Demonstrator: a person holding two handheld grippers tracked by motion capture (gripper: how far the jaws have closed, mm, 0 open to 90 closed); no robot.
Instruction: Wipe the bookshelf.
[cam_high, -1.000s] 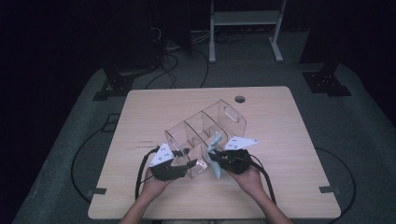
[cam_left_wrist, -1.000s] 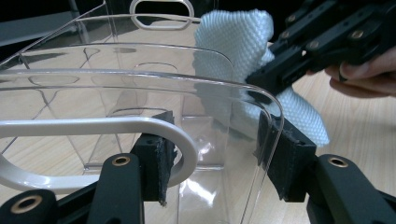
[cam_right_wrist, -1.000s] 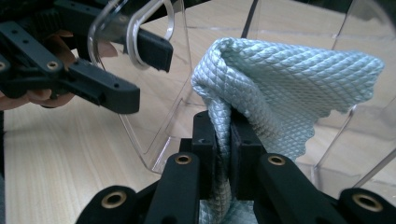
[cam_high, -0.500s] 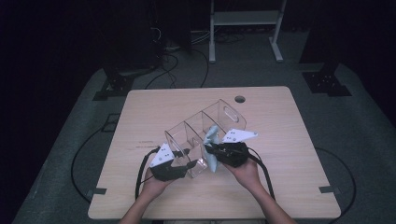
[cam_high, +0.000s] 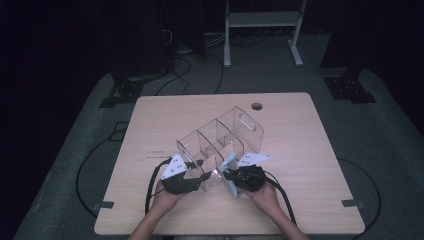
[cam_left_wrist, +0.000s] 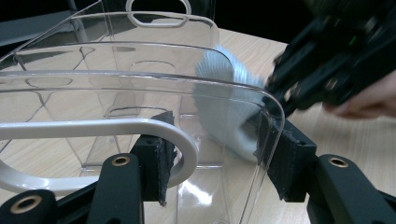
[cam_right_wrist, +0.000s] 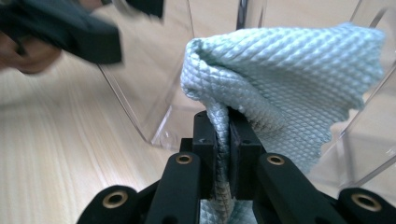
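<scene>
A clear plastic organizer with several compartments lies slantwise in the middle of the wooden table. My left gripper is shut on its near end; in the left gripper view the pads clamp the clear wall beside the white handle rim. My right gripper is shut on a light blue waffle-weave cloth. That cloth bulges above the closed right gripper and rests against the organizer's near right wall. Through the plastic the cloth is visible.
A round cable hole sits at the table's far edge. Black cables trail off the near edge from both grippers. Beyond the table, a white frame and dark stands are on the grey floor.
The right gripper with the cloth went a little farther along the organizer's side, then came back down toward the near corner. The left gripper kept its hold and place.
</scene>
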